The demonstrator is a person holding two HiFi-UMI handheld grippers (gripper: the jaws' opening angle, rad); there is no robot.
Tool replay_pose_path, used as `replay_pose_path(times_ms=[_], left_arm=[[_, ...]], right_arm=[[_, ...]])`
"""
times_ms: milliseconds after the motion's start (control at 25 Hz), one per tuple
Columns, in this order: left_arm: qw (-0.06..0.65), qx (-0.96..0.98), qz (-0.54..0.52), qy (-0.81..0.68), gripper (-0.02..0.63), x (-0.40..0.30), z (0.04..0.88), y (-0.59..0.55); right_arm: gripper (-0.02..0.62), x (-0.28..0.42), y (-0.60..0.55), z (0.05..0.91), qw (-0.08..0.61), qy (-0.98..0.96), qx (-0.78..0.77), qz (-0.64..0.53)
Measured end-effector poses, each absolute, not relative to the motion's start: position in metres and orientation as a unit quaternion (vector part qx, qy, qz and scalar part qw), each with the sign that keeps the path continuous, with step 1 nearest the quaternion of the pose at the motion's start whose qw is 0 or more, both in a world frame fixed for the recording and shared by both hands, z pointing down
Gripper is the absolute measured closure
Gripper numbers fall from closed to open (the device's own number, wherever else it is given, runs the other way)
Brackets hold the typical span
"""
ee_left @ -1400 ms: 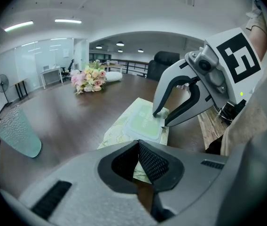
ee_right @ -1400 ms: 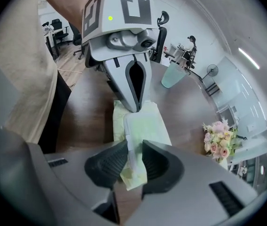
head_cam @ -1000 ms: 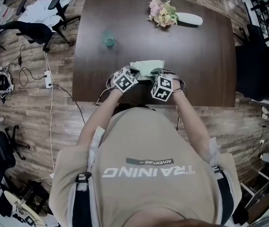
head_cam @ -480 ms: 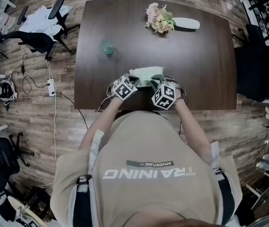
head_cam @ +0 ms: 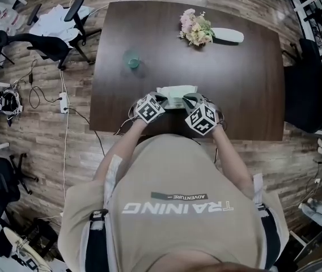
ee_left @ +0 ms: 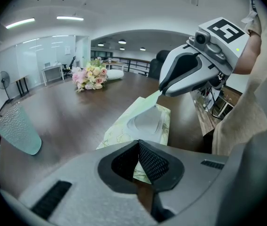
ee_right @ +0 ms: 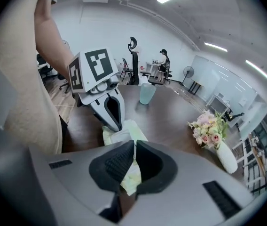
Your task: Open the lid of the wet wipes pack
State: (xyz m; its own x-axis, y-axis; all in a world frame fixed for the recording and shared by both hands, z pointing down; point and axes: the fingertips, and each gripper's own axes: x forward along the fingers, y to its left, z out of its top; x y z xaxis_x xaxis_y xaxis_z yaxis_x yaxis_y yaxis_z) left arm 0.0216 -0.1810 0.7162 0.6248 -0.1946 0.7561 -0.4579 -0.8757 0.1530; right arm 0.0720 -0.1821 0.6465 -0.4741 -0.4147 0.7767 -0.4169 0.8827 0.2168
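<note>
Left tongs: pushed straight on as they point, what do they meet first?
The wet wipes pack that the left tongs pinch; beyond it, probably the right tongs at its far end.

On the tabletop (head_cam: 246,89): one wet wipes pack (head_cam: 175,92), one teal cup (head_cam: 132,62), one vase of flowers (head_cam: 227,36). Two tools: left hand-held gripper (head_cam: 162,100), right hand-held gripper (head_cam: 189,100).

table (head_cam: 246,95) dark wood | teal cup (head_cam: 133,62) far-left | flower bouquet (head_cam: 195,28) with white vase (head_cam: 229,35) far edge
</note>
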Motion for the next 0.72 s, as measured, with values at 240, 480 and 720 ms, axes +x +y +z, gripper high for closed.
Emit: replay_pose_path(times_ms=[240, 480, 720], left_arm=[[0.179, 0.881, 0.396, -0.188, 0.597, 0.020, 0.717, -0.181], [0.181, 0.880, 0.392, -0.197, 0.597, 0.018, 0.716, -0.181], [0.186, 0.880, 0.388, -0.203, 0.597, 0.019, 0.716, -0.182]], right_arm=[[0.572, 0.073, -0.192, 0.643, 0.430, -0.869, 0.246, 0.018], [0.572, 0.071, -0.206, 0.638, 0.424, -0.869, 0.253, 0.015], [0.572, 0.072, -0.223, 0.636, 0.426, -0.869, 0.251, 0.015]])
